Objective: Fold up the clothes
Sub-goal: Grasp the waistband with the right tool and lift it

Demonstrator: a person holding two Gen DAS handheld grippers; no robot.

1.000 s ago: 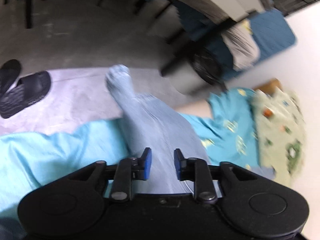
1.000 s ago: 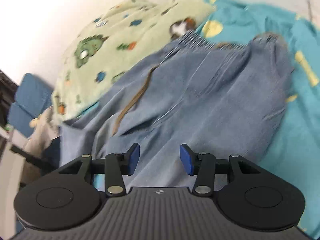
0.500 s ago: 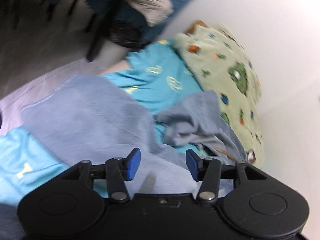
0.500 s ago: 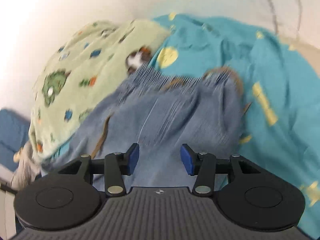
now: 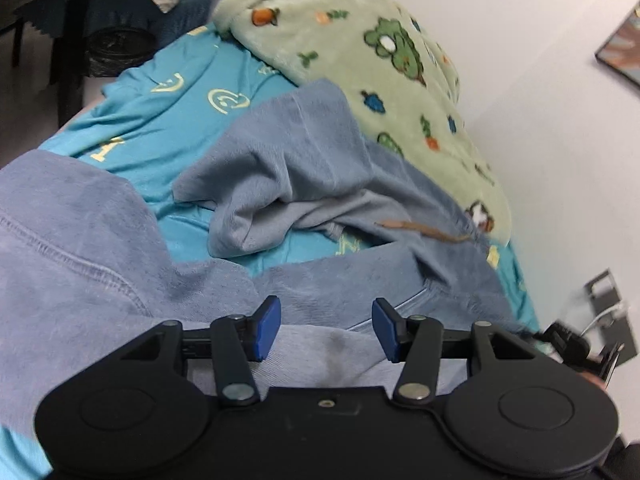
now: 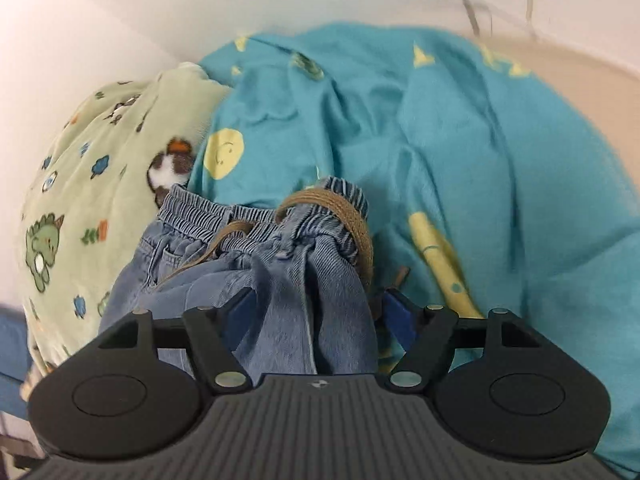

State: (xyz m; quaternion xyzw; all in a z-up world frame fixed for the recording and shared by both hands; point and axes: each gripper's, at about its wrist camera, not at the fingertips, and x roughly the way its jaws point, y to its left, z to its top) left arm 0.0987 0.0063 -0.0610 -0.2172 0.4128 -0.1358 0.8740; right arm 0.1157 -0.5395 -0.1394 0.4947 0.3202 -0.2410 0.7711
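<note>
Between the blue pads of the right gripper (image 6: 316, 316), a bunched fold of the blue denim trousers (image 6: 288, 280) sits gathered, the jaws set wide around the cloth with the fabric filling the gap; whether the pads press it cannot be told. Just beyond the fingertips lies the elastic waistband (image 6: 208, 216), with a tan belt (image 6: 352, 220) looped through it and curling down the right side of the bundle. Past the waistband spreads a teal bedsheet (image 6: 460, 152) printed with yellow shapes, and to the left of it a pale green fleece blanket (image 6: 80, 184) patterned with dinosaurs, up against a white wall (image 6: 120, 20)

Seen from the left gripper (image 5: 326, 330), its jaws stand wide apart and hold nothing, hovering over a flat stretch of the same trousers (image 5: 100, 248), here pale and soft-looking. One trouser leg (image 5: 288, 168) lies folded back on itself further out, rumpled on the teal bedsheet (image 5: 160, 116), with the belt's tan end (image 5: 424, 230) trailing across the cloth near the blanket. The green blanket (image 5: 360, 40) is heaped along the wall (image 5: 540, 100) beyond. At the far right edge, part of the other gripper's black body (image 5: 572, 344) shows, blurred
</note>
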